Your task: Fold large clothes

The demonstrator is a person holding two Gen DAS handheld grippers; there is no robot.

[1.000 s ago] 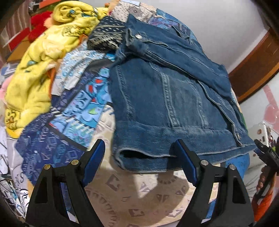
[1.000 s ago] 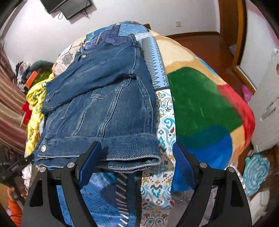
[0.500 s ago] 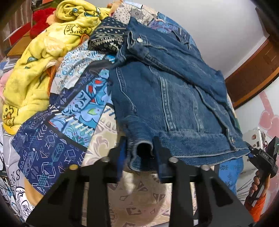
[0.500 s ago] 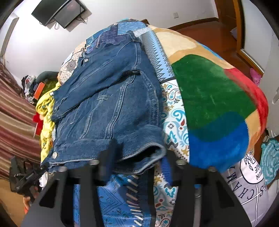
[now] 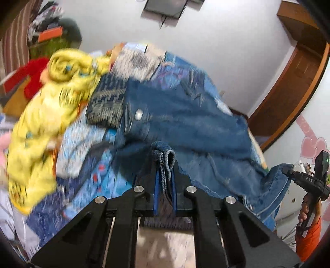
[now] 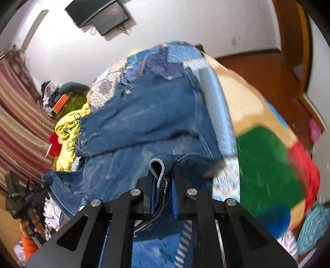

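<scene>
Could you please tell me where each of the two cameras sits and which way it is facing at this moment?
Left wrist: sits on the left gripper, looking along its jaws, shut on the denim jacket, across the bed; the right gripper shows at right.
Right wrist: sits on the right gripper, jaws shut on the denim jacket, facing the wall-mounted screen.
Shared: jacket, yellow garment, screen.

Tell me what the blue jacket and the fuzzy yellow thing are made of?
The blue jacket looks like denim: heavy faded cotton with stitched seams and a metal button; both grippers pinch its thick hem. The yellow thing seems to be soft fleece or plush, matte and fluffy, though blur makes that uncertain.
</scene>
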